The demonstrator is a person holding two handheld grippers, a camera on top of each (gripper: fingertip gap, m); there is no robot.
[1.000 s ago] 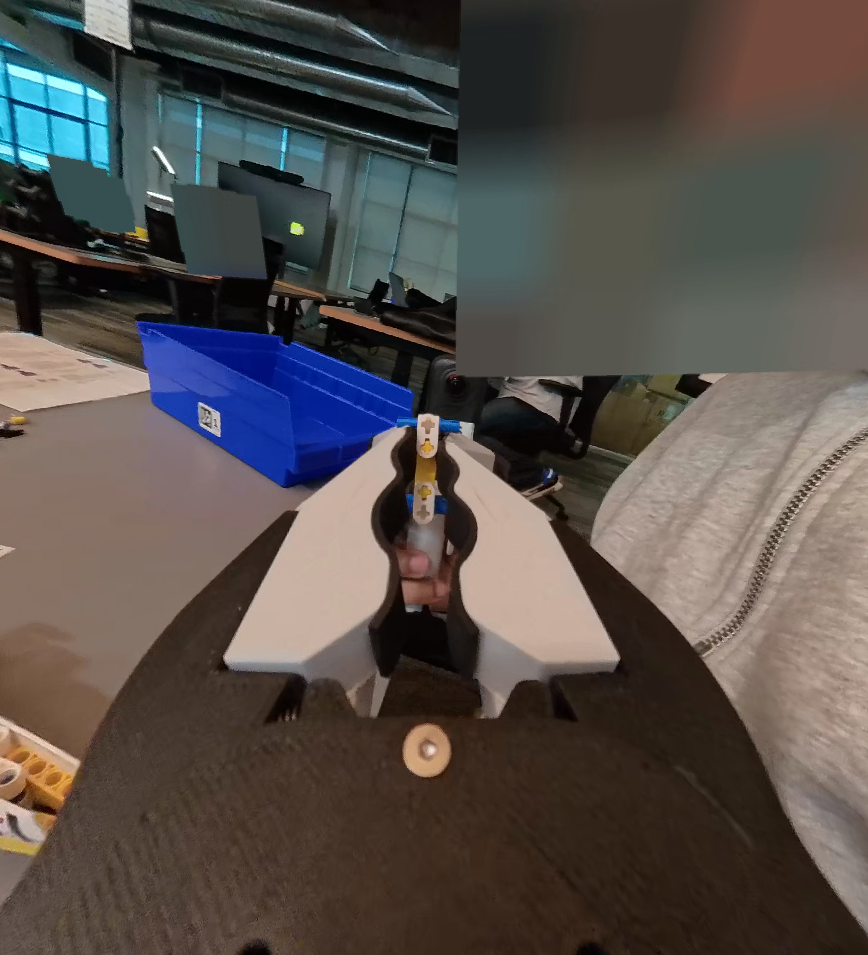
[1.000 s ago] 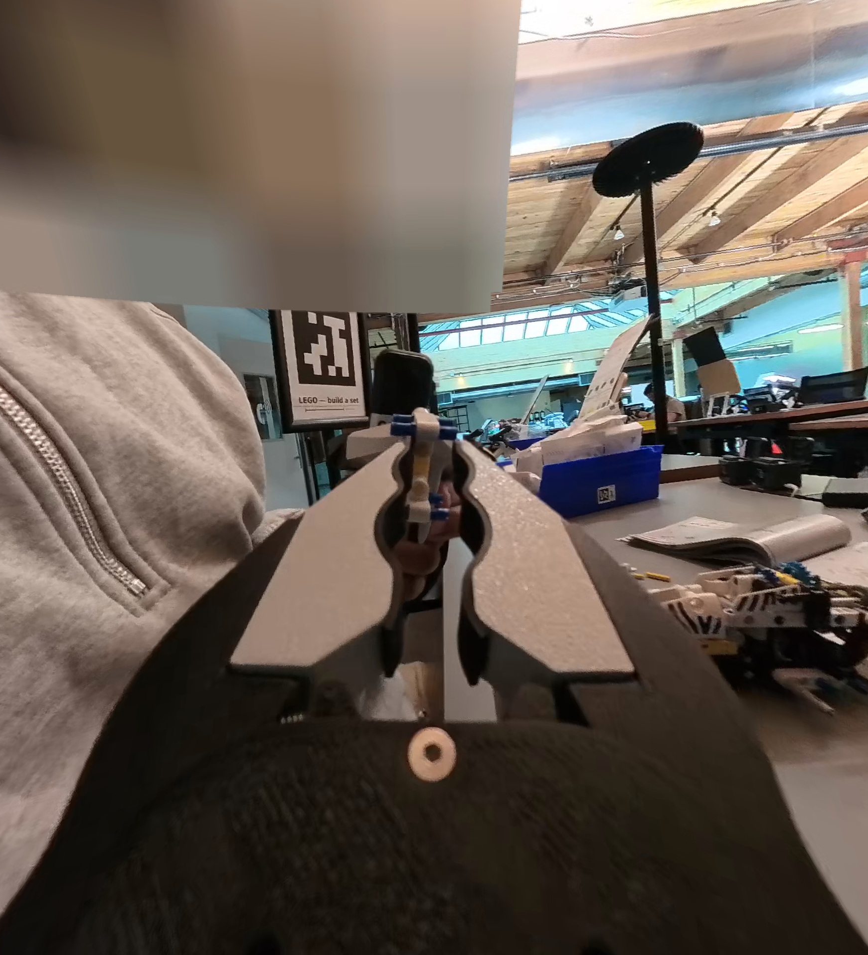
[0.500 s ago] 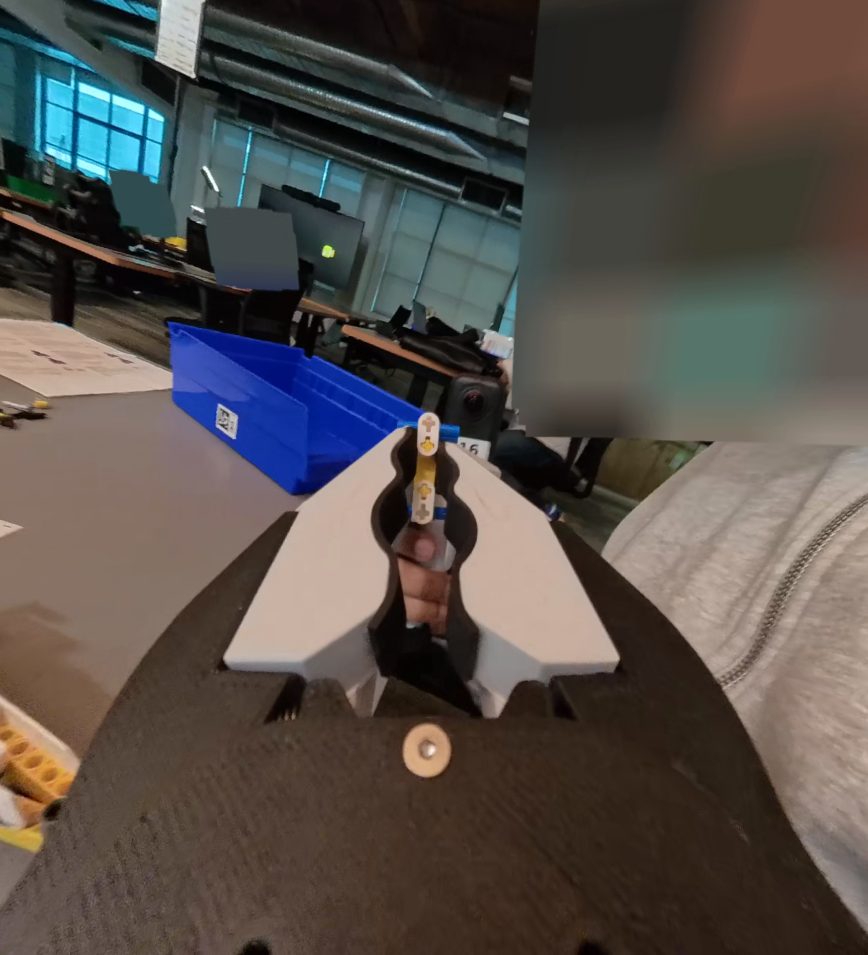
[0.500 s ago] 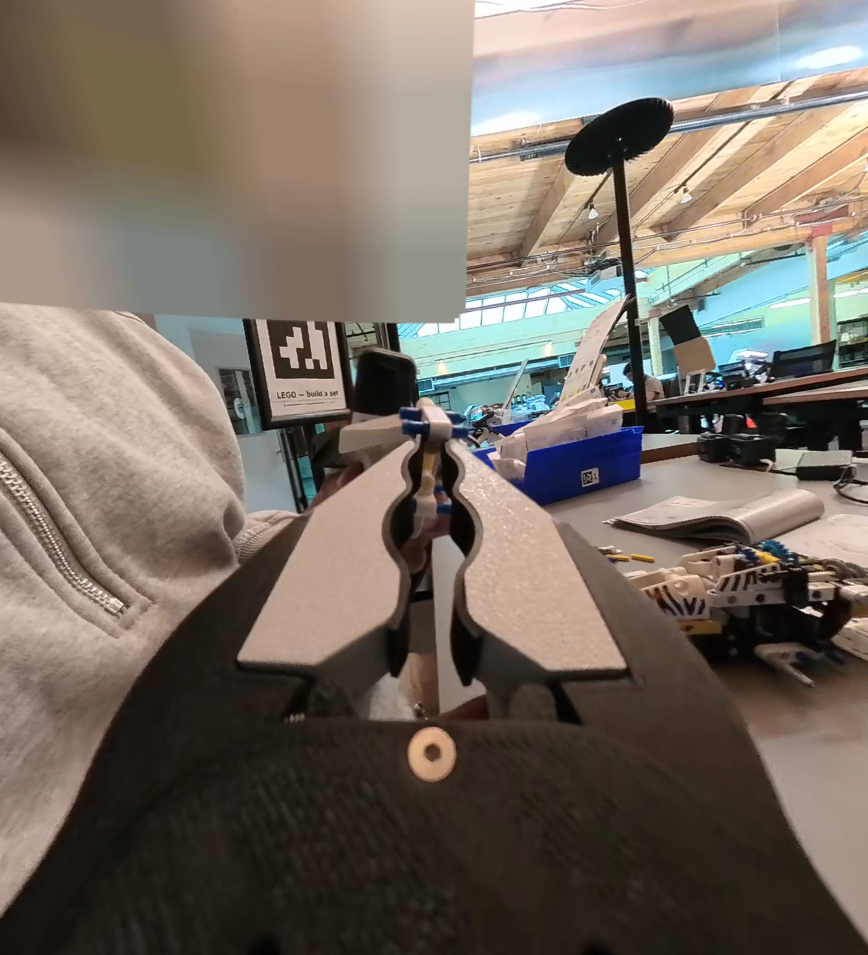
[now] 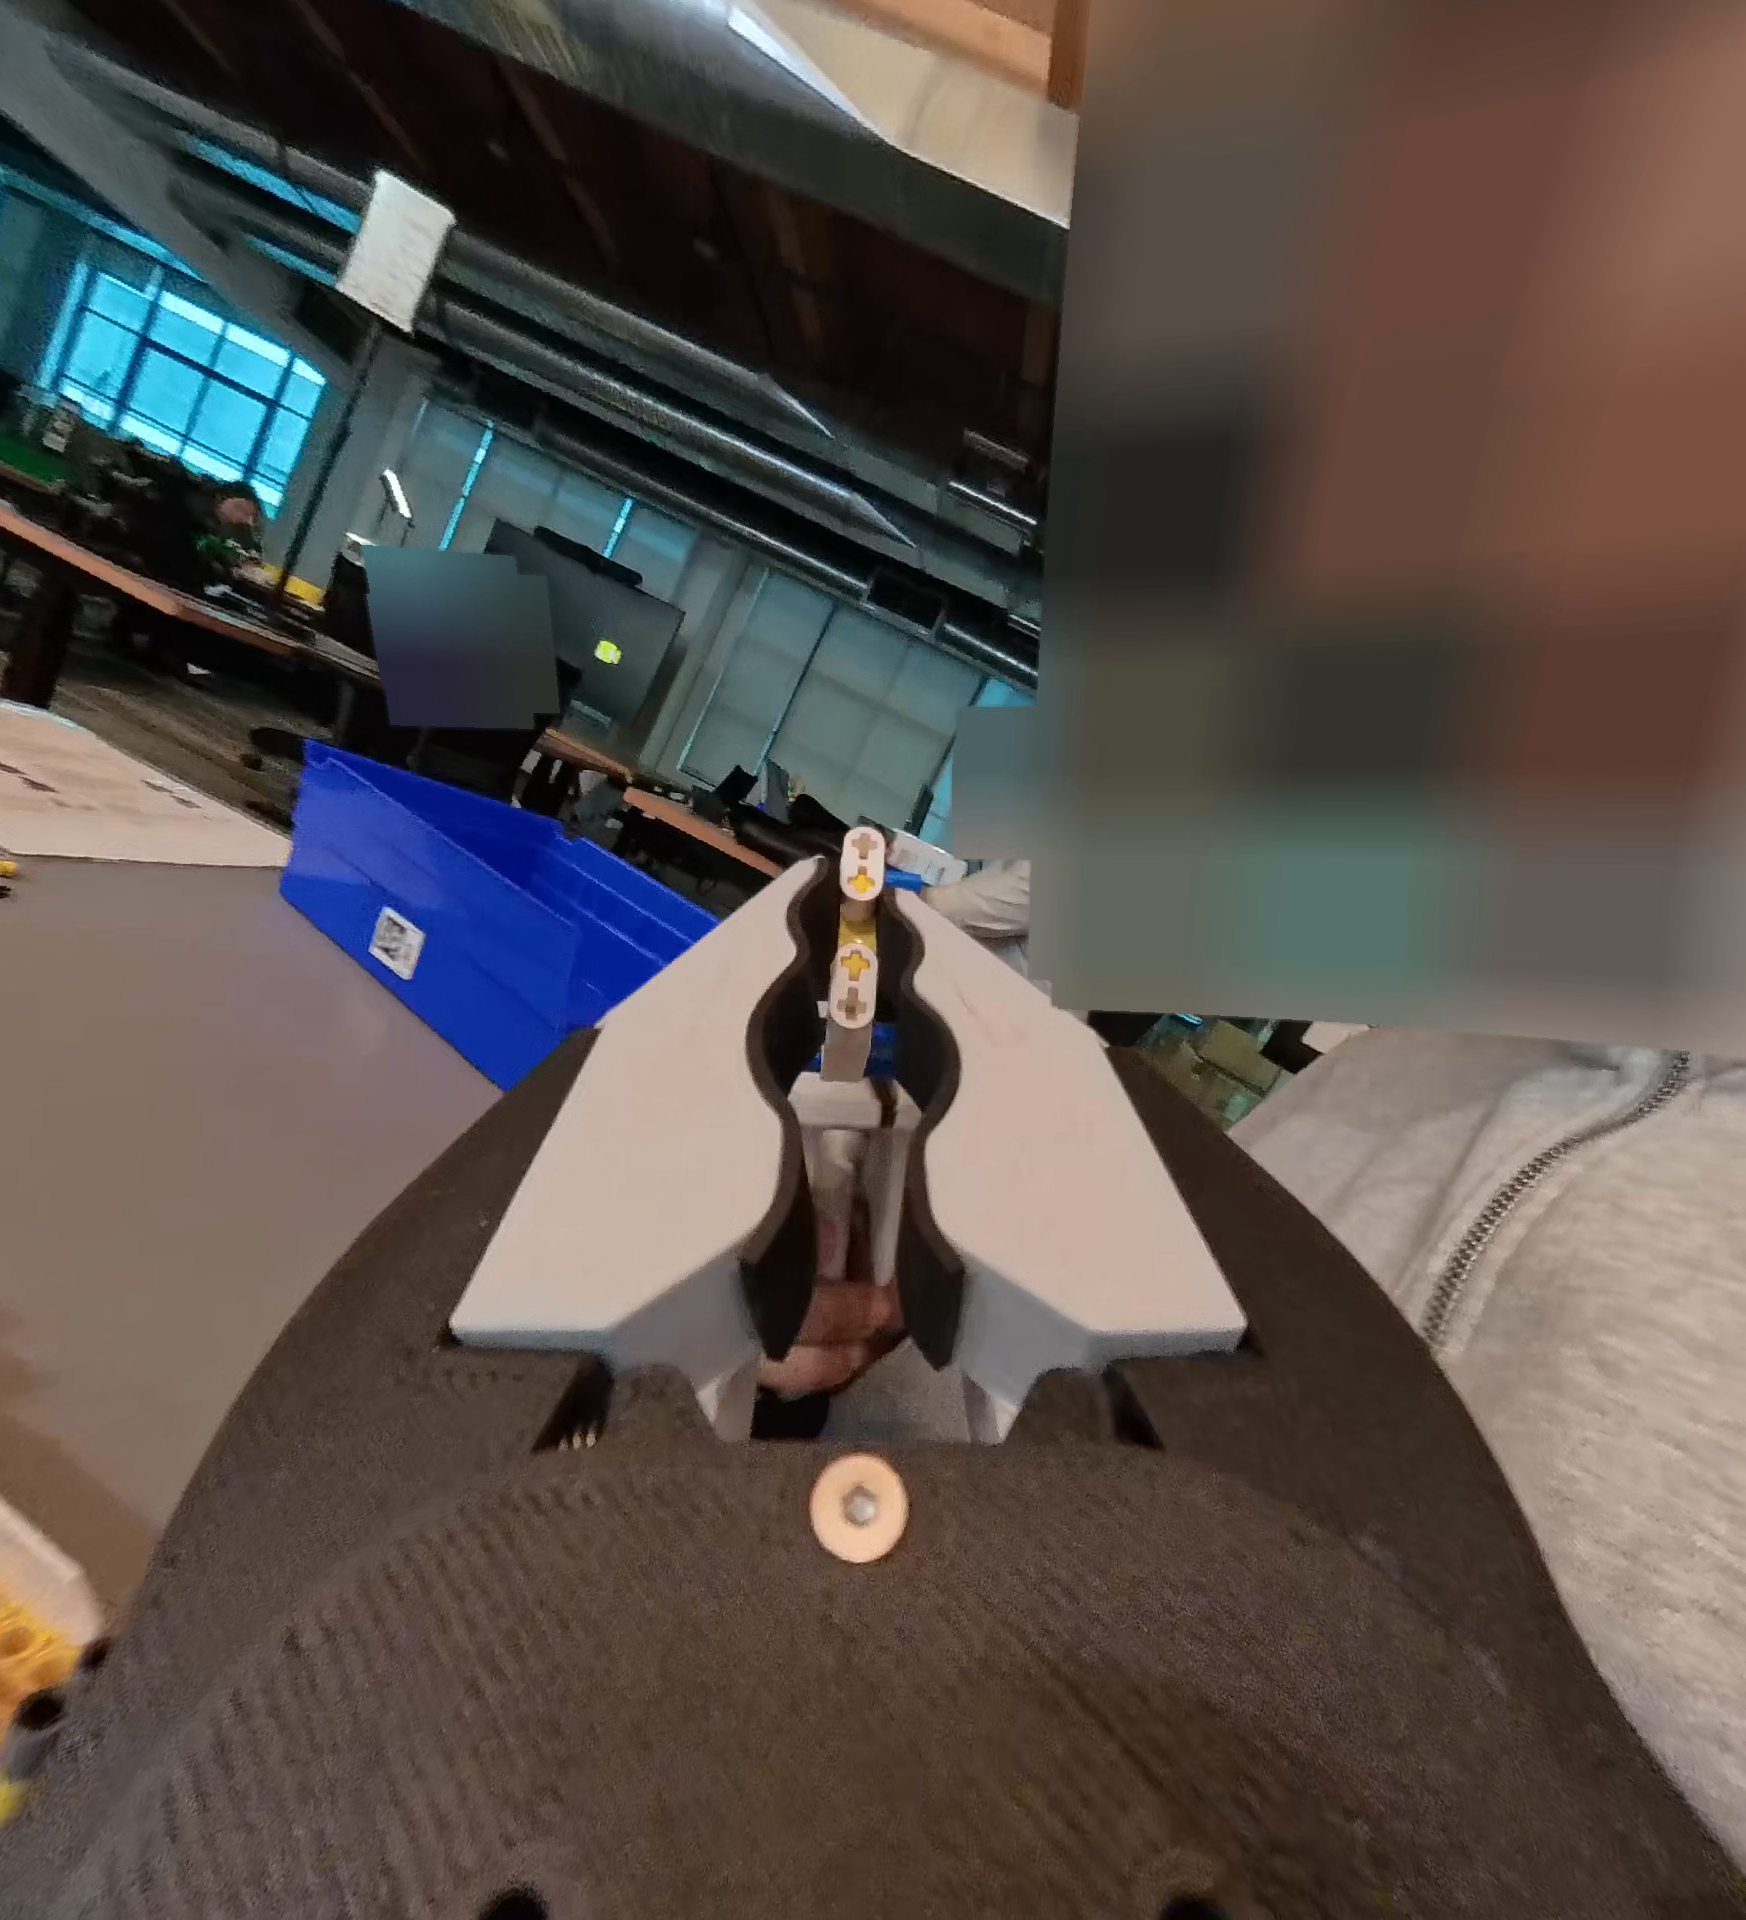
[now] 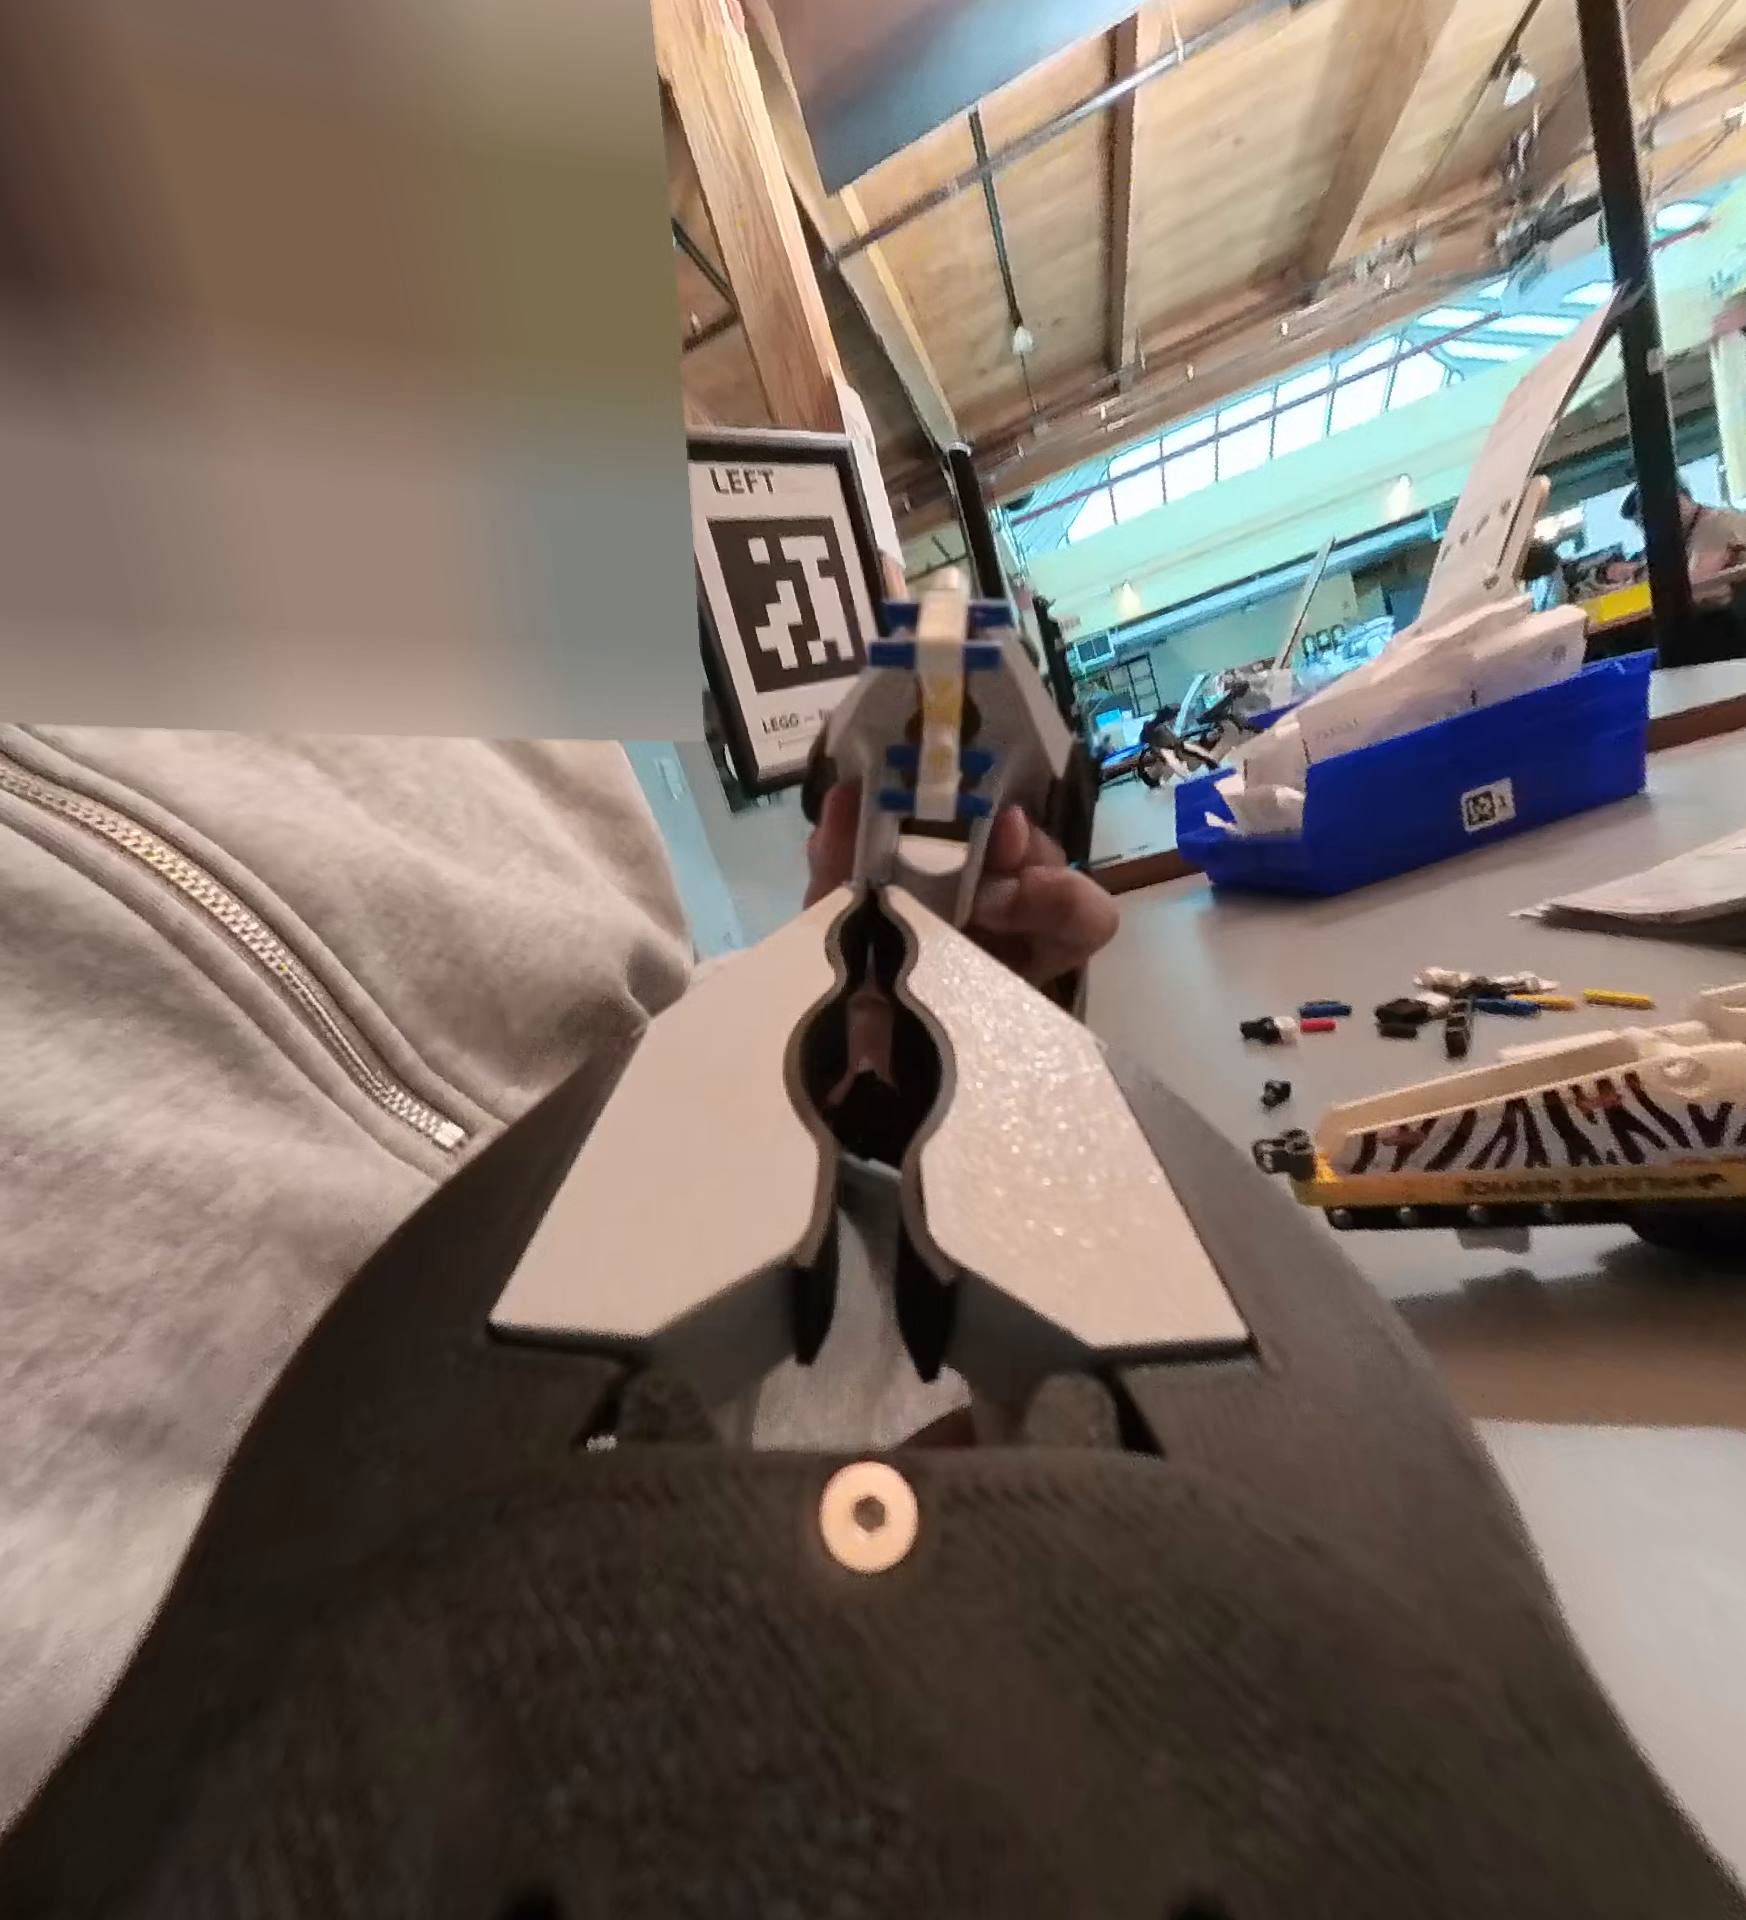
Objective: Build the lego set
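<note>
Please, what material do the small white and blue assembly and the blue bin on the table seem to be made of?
Small assembly, held in the left gripper: probably hard moulded plastic, with smooth white beams, blue pins, yellow cross axles.
Blue bin: likely rigid plastic, glossy, one even colour, with sharp moulded edges and soft reflections.

- The small white-and-yellow lego beam assembly with blue pins (image 5: 858, 935) sits between the left gripper (image 5: 856, 914) fingers.
- The zebra-striped lego vehicle (image 6: 1575, 1143) lies on the grey table (image 6: 1212, 997), right of the right gripper (image 6: 874, 914).
- The blue plastic bin (image 6: 1471, 800) stands behind it.

An open workshop or lab hall: exposed timber ceiling beams (image 6: 1108, 239) overhead, long work desks (image 5: 121, 592) far ahead left of the tool, blue parts bins (image 5: 495, 914) on grey tables (image 5: 173, 1039).
</note>
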